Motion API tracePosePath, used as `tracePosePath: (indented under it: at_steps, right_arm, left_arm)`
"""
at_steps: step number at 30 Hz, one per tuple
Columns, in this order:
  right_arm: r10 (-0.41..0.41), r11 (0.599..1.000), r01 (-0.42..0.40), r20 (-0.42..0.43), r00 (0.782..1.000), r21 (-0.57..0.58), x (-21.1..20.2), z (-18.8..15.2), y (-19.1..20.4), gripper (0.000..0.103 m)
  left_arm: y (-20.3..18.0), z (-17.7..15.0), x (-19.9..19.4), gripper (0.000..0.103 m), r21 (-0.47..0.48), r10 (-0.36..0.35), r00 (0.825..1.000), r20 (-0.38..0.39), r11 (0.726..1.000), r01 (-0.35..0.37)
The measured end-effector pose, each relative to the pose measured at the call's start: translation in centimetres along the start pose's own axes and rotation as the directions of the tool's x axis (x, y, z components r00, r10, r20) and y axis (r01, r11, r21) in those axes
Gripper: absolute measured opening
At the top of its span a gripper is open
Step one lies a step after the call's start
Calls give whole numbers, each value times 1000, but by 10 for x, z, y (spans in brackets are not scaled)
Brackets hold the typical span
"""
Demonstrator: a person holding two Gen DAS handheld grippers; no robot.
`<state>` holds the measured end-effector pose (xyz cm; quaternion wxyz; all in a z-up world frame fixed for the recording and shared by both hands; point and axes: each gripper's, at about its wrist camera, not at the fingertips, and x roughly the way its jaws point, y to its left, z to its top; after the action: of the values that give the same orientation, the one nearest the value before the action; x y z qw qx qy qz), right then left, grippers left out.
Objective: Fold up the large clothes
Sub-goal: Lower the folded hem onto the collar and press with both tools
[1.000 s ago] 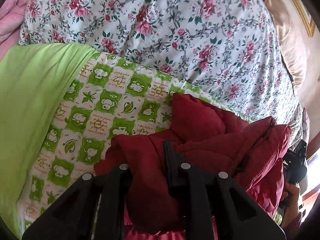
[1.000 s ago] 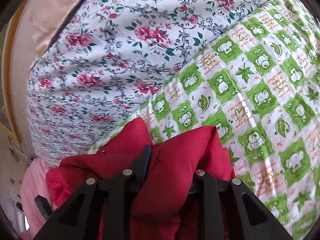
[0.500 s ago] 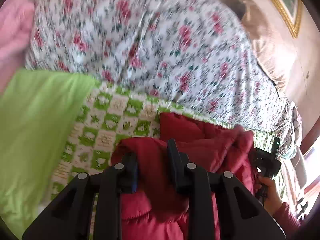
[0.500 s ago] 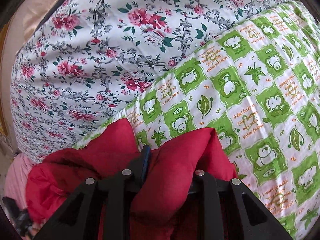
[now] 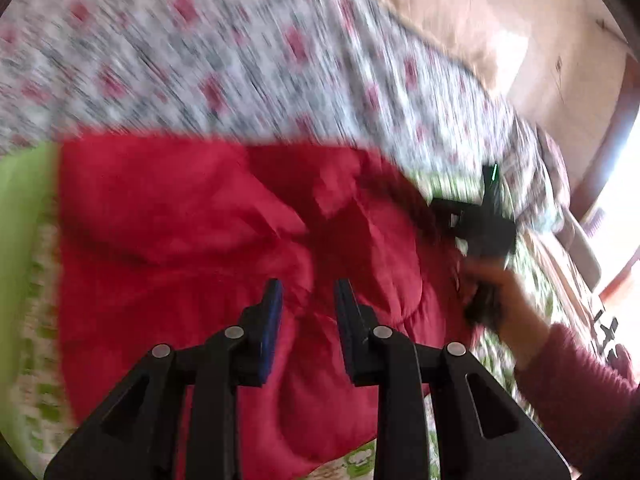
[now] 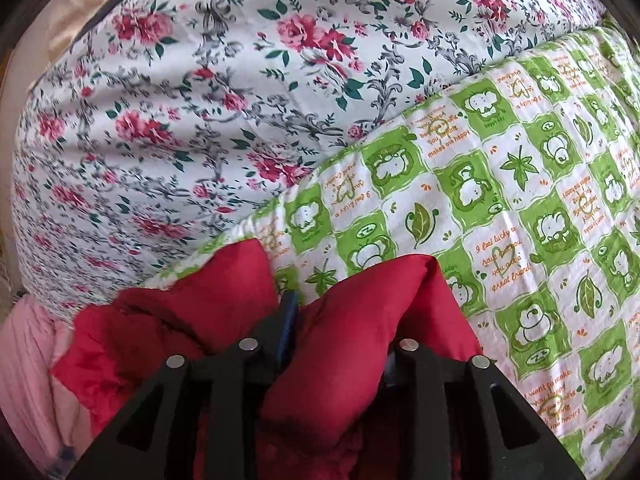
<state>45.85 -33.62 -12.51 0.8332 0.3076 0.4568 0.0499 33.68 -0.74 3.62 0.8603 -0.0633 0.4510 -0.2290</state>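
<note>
A red padded jacket (image 5: 192, 240) lies spread on the green-and-white patterned sheet (image 6: 520, 208). The left wrist view is motion-blurred. My left gripper (image 5: 308, 292) is open, its blue-padded fingers (image 5: 272, 312) apart above the jacket and holding nothing. My right gripper (image 6: 336, 320) is shut on a bunched fold of the red jacket (image 6: 360, 332), which bulges up between its fingers. The right gripper (image 5: 480, 216) and the hand holding it also show at the jacket's right edge in the left wrist view.
A floral quilt (image 6: 200, 100) is piled behind the sheet. A plain lime-green cloth (image 5: 20, 200) lies at the left. A pink fabric (image 6: 28, 360) lies beside the jacket. A beige headboard (image 5: 460, 12) and a bright window (image 5: 616, 208) are at the right.
My left gripper has let go of the jacket, opened and pulled back and up fast. The jacket now lies spread wider. My right gripper keeps its grip and has hardly moved.
</note>
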Motion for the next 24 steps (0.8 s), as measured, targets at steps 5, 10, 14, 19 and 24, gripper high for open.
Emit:
tracePosePath:
  at_steps: [5,10,14,19,24]
  right_arm:
    - [82,997,-82,35,996,-3,-42,12,7,46]
    - [160,982,-144,139,977,-123,-110,1,35,68]
    - [210,939,-149,175,962,-311,-138,-30,66,79]
    - [72,784,-66,-15,997,-617,-86,-77,118,77]
    - [-116,744,54,-50,992,-666,-23,-74,111,76]
  left_arm:
    - [0,-9,49,24,19,78,991,-106,997,-77]
    - [18,-2,54,21,-63,59,993,-101,996,-65]
    - [18,-4,51,19,-70,67,993,-93,995,-73]
    - [22,0,42,19,-68,121,986,-118,989,-130]
    - [54,16,50,19,-92,228,967,-119,967,-239]
